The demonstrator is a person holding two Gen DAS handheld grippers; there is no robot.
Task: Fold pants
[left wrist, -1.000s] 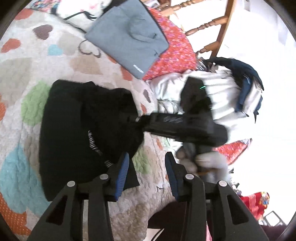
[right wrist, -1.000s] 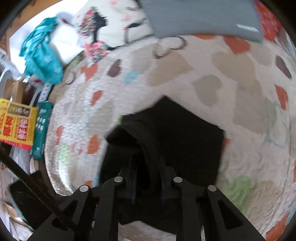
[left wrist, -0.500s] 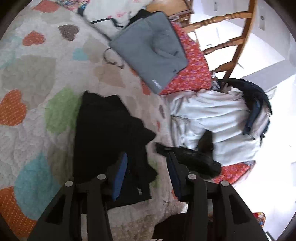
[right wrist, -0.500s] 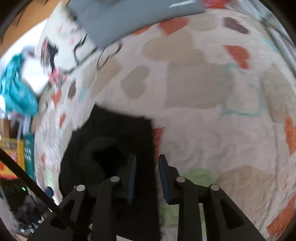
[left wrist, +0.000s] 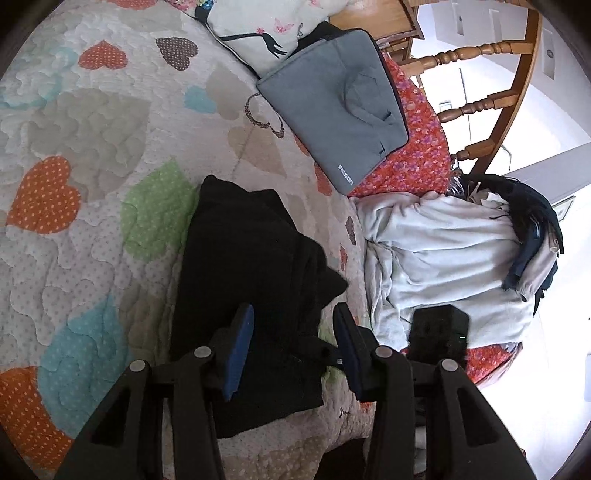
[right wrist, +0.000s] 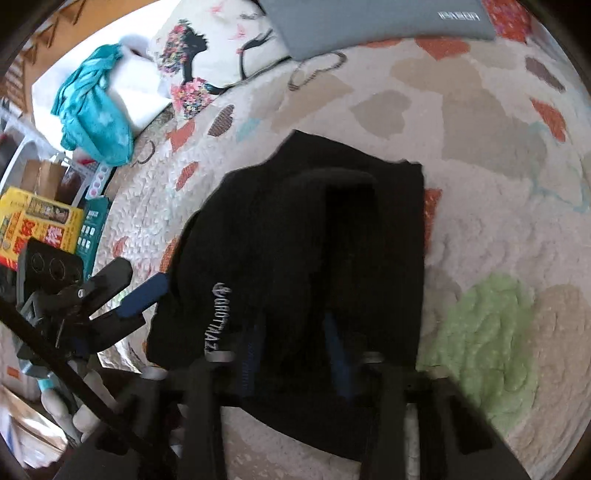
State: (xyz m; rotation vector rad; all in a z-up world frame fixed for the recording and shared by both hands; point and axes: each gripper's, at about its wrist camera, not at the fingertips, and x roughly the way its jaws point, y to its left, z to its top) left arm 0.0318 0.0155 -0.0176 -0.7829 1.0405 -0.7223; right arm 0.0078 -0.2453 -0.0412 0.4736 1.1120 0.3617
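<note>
Left gripper (left wrist: 291,347), nearest the lens in the left wrist view: blue pads spread, poised over the near end of the black pants (left wrist: 251,295); cloth lies under and between the pads, but whether they press it can't be told. Right gripper (right wrist: 291,354), right wrist view: jaws closing, pads apart w/ black fabric bunched between them; frame is blurred, so no firm pinch is confirmed.

Pants lie in a rough partial fold on the heart-print quilt (left wrist: 92,147) of the bed, several layers stacked, one corner flaring out toward the pale grey garment (left wrist: 443,266) just beside them. White lettering shows near the edge facing the left gripper in the right wrist view.

Handling (judged): soft, light, limp knit; it will sag and slide on itself, so layers may slip apart if only the top one is taken. Best hold is probably at the near edge or corners, through all layers, one gripper per side.

Farther off: grey laptop sleeve (left wrist: 332,107) on a red floral cloth (left wrist: 410,155), printed pillow (left wrist: 273,22), wooden chair (left wrist: 491,92) at rear.
</note>
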